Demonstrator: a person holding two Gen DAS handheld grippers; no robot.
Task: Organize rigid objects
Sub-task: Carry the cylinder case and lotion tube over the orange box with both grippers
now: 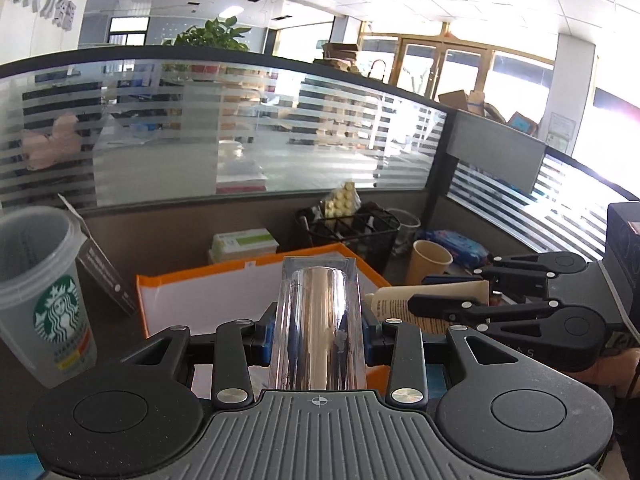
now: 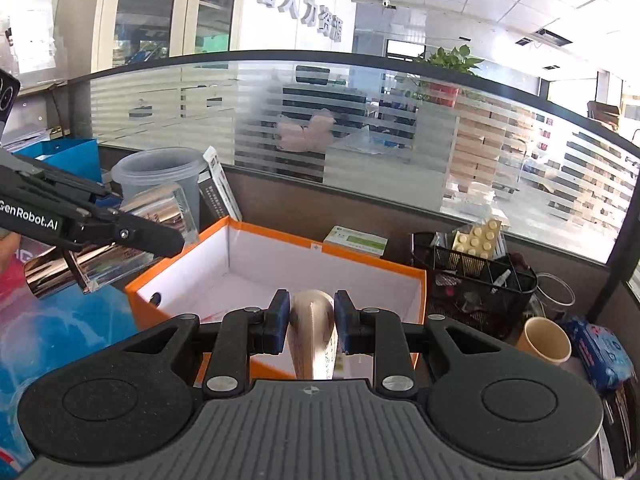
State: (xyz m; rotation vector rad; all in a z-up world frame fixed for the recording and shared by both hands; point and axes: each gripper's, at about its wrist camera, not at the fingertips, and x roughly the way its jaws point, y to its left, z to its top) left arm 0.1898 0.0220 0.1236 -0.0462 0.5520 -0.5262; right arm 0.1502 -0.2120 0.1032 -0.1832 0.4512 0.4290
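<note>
Grippers on both sides are loaded. The left gripper (image 1: 319, 332) pinches a shiny metal cylinder in a clear case (image 1: 319, 320) between its blue pads (image 1: 265, 338), the case pointing straight ahead along the fingers; in the right wrist view the same gripper (image 2: 120, 236) comes in from the left edge with the cylinder (image 2: 108, 240) lying tilted, its far end raised beside the near left corner of the orange box (image 2: 276, 280). The right gripper (image 2: 311, 322) clamps a cream tube with printed text (image 2: 314, 332) between its blue pads (image 2: 280, 320), held just in front of the box's near wall; in the left wrist view that gripper (image 1: 452, 294) enters from the right, the tube (image 1: 428, 300) sticking out leftward toward the box (image 1: 256, 292).

The box stands open on the desk, white inside, and its visible floor is bare. A clear plastic cup with a green logo (image 1: 42, 296) stands left of the box, near the desk's left edge, with a leaning booklet (image 1: 104, 268) between cup and box. Behind the box lies a flat green-and-white carton (image 1: 245, 240) against the partition. To the right of it a black wire organizer (image 1: 352, 232) holds blister packs of pills (image 1: 340, 200). A paper cup (image 1: 430, 266) stands just right of the organizer, and a blue packet (image 1: 458, 246) lies beyond the cup toward the desk's right corner. A striped glass partition (image 1: 240, 120) runs along the desk's far edge.
</note>
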